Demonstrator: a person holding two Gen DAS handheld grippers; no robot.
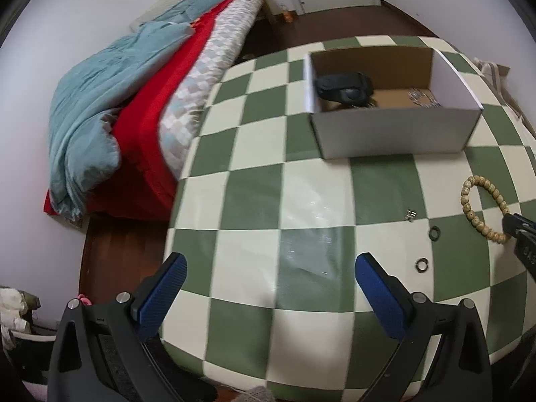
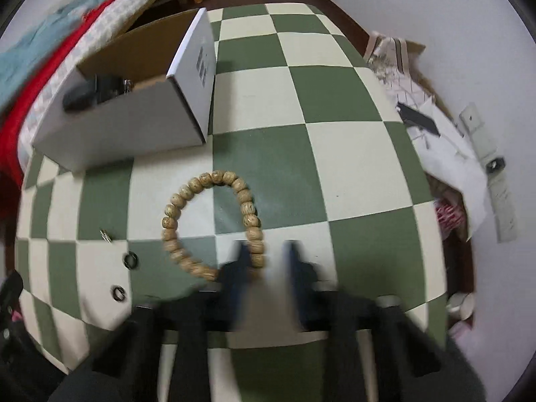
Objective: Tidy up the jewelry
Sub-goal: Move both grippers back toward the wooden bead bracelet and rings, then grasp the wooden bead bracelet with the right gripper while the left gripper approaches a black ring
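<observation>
A wooden bead bracelet (image 2: pixel 214 224) lies on the checkered table (image 2: pixel 351 154); it also shows at the right of the left wrist view (image 1: pixel 482 207). My right gripper (image 2: pixel 266 258) is blurred, its fingers narrowly apart around the bracelet's near right beads, low over the table. Two small dark rings (image 2: pixel 130 259) (image 2: pixel 119 293) and a tiny silver piece (image 2: pixel 105 235) lie left of the bracelet. An open white cardboard box (image 1: pixel 392 130) holds a dark pouch (image 1: pixel 345 88) and silver jewelry (image 1: pixel 422 97). My left gripper (image 1: pixel 268 288) is open and empty above the table's near left edge.
A bed with teal and red blankets (image 1: pixel 117 117) stands left of the table. Bags and papers (image 2: pixel 435 127) are piled on the floor to the table's right. Wooden floor (image 1: pixel 110 254) shows below the table's left edge.
</observation>
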